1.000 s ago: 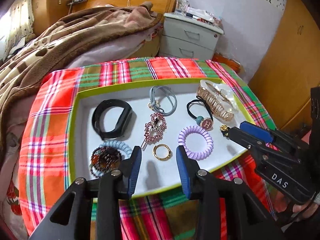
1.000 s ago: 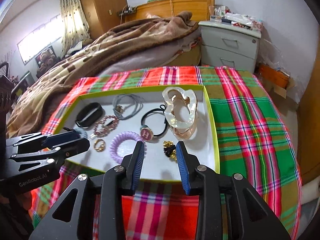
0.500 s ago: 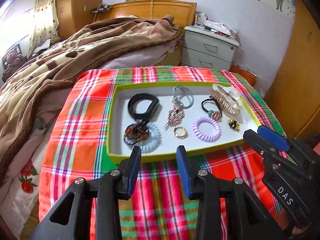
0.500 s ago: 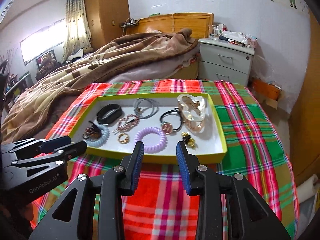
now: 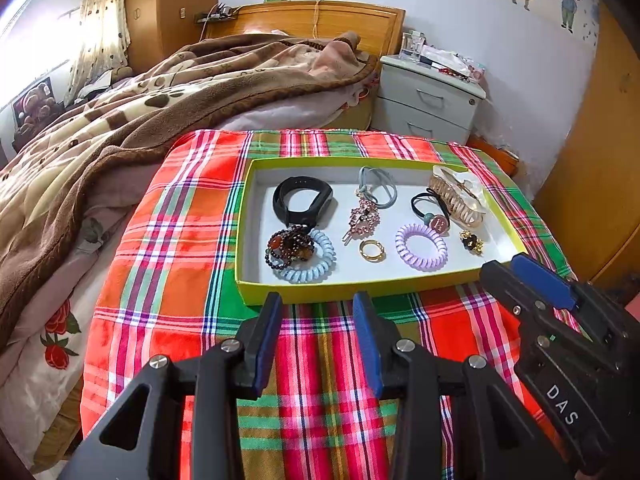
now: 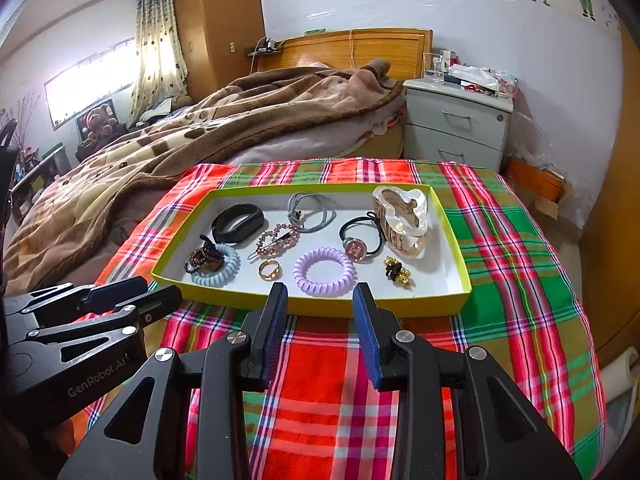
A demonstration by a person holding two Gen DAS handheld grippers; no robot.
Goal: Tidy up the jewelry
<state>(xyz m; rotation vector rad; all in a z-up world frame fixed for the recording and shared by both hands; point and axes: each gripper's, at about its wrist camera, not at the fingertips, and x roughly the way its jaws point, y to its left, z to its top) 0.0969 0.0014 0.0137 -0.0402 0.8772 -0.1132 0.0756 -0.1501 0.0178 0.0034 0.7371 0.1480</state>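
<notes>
A shallow yellow-green tray (image 5: 360, 286) (image 6: 320, 305) sits on a plaid cloth. In it lie a black band (image 5: 303, 199), a grey hair tie (image 5: 378, 187), a pink rhinestone clip (image 5: 362, 220), a gold ring (image 5: 372, 250), a lilac coil tie (image 5: 421, 247), a blue coil tie with a bead bracelet (image 5: 306, 258), a black tie with an H charm (image 5: 434, 216), a pearly claw clip (image 6: 402, 216) and a small gold-black piece (image 6: 397, 272). My left gripper (image 5: 316, 312) and right gripper (image 6: 320, 304) are open and empty, held near the tray's front wall.
The plaid cloth (image 5: 172, 260) covers a small table beside a bed with a brown blanket (image 5: 120, 120). A grey bedside cabinet (image 5: 428, 104) stands behind. A wooden wardrobe (image 5: 600, 168) is at the right. The right gripper also shows in the left wrist view (image 5: 520, 268).
Both grippers have pulled back and up from over the tray to in front of its near wall. The gold-black piece lies in the tray. Both stay open.
</notes>
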